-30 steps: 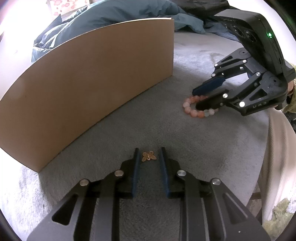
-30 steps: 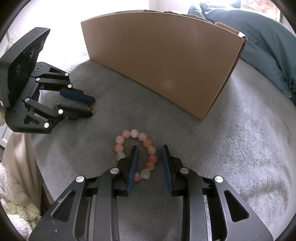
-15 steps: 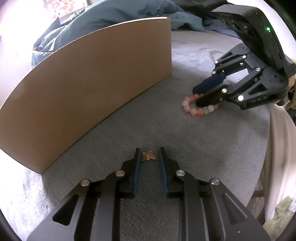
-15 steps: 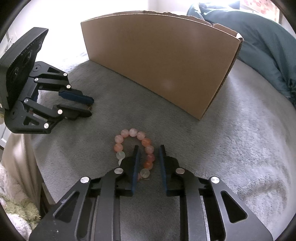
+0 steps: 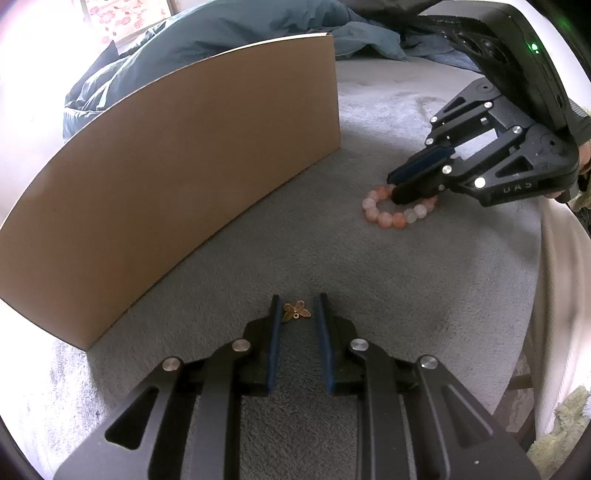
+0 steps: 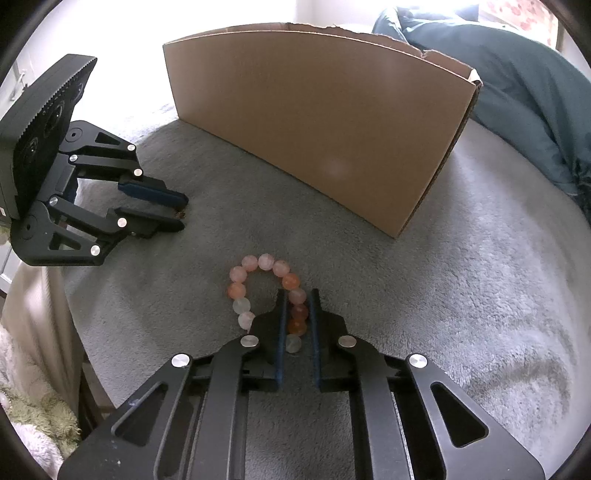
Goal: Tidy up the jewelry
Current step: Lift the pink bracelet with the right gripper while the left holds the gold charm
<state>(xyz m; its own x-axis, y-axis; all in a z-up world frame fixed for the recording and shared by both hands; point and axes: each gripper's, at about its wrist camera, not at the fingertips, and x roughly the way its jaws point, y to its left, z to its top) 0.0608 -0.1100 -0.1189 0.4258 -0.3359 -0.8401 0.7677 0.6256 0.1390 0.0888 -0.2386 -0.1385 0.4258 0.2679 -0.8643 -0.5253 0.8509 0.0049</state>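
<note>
My right gripper [image 6: 297,312] pinches one side of the bead bracelet [image 6: 266,291] on the grey blanket [image 6: 443,295], so I can lift the whole loop. My left gripper [image 5: 297,314] is spread around the small gold charm [image 5: 296,311], ready to close. Both lie near the cardboard box [image 5: 177,177], probably their destination, with a blue duvet [image 6: 517,92] behind.

Right gripper [image 5: 397,186] body bears mirrored letters (roughly "UAS").

Grey plush blanket [image 5: 258,240] spread over a bed, tall brown cardboard box [image 6: 317,122] standing on it, rumpled teal duvet [image 6: 528,96] behind, floral-patterned curtain [image 5: 122,14] at a bright window, strong daylight washing out the far corners
</note>
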